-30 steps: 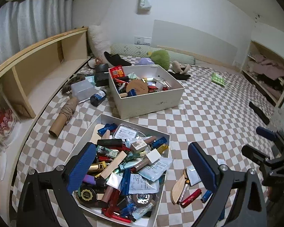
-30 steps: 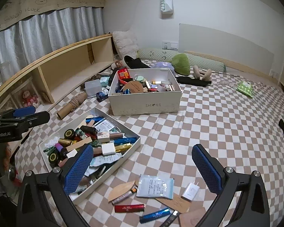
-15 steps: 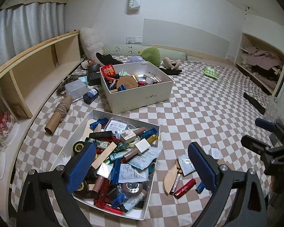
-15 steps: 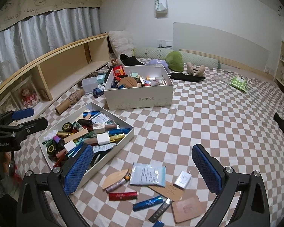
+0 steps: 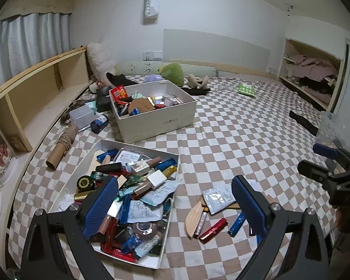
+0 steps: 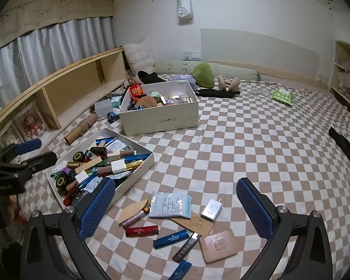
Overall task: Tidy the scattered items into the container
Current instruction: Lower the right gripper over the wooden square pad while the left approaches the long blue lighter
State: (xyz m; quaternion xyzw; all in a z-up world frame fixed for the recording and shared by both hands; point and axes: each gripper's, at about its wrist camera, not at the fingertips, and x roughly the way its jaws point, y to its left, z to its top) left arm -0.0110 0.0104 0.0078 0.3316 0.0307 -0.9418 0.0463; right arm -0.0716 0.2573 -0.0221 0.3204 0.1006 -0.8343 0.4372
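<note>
A: Gripper status?
B: Left gripper (image 5: 175,207): jaws apart, empty, above the shallow tray (image 5: 178,163). Right gripper (image 6: 177,205): jaws apart, empty, above loose items.
A: Item locations?
B: On checkered sheet (image 6: 245,144) beside tray: sachet (image 6: 170,204), white charger (image 6: 212,210), red tube (image 6: 141,231), blue tube (image 6: 170,238), brown compact (image 6: 220,246). Shoebox (image 6: 161,117) behind tray.

The right claw (image 6: 175,206) hangs wide apart and empty over loose items on the checkered bed (image 6: 256,144): a wooden leaf-shaped piece (image 6: 133,210), a pale blue packet (image 6: 169,204), a white charger (image 6: 212,210), a red tube (image 6: 141,231), a blue tube (image 6: 171,239) and a tan compact (image 6: 218,245). Just left, the shallow tray (image 6: 137,173) brims with cosmetics. Behind it stands a white shoe box (image 6: 161,120). The left claw (image 6: 26,152) shows at the left edge.
</note>
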